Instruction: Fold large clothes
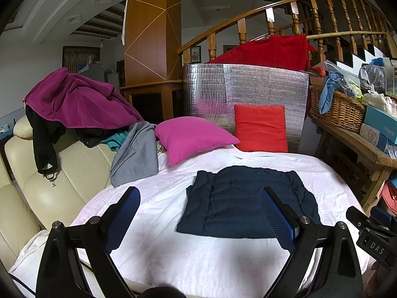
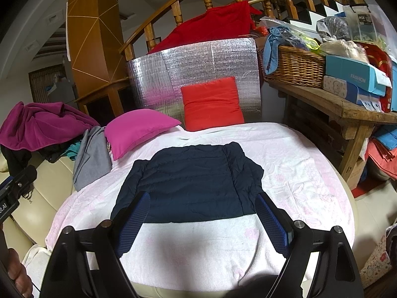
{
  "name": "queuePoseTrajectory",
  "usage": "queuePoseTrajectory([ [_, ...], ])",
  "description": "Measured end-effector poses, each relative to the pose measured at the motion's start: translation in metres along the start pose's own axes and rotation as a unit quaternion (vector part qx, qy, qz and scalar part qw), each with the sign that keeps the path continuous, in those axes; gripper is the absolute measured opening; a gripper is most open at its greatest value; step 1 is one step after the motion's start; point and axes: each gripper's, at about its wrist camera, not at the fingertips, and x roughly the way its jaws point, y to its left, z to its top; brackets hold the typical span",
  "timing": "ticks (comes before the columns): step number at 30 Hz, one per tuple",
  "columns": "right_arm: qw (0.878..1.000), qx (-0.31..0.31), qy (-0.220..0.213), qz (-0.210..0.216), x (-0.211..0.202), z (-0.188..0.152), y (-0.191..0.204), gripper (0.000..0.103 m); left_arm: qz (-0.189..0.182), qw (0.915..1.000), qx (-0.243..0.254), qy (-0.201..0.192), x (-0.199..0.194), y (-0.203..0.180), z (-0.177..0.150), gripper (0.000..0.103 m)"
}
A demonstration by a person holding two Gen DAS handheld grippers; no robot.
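A dark navy padded garment (image 1: 245,203) lies flat in a folded rectangle on the pale pink sheet (image 1: 203,260); it also shows in the right wrist view (image 2: 191,186). My left gripper (image 1: 198,213) is open and empty, held above the sheet just in front of the garment's near edge. My right gripper (image 2: 202,218) is open and empty, its fingertips framing the garment's near edge from above. The right gripper's body (image 1: 372,233) shows at the right edge of the left wrist view.
A magenta pillow (image 1: 191,136) and a red pillow (image 1: 260,128) lie at the far side against a silver foil panel (image 1: 248,87). A pile of clothes (image 1: 82,99) hangs over the cream sofa (image 1: 49,178) at left. A wooden bench (image 2: 335,104) with a wicker basket (image 2: 295,67) stands at right.
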Motion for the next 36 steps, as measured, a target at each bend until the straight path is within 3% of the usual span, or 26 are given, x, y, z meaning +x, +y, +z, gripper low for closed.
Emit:
queuePoseTrajectory([
  [36,1.000,-0.002,-0.001,-0.007,-0.001,-0.005,0.010,0.089,-0.008,1.0000,0.001,0.002,0.001,0.000,-0.003,0.096],
])
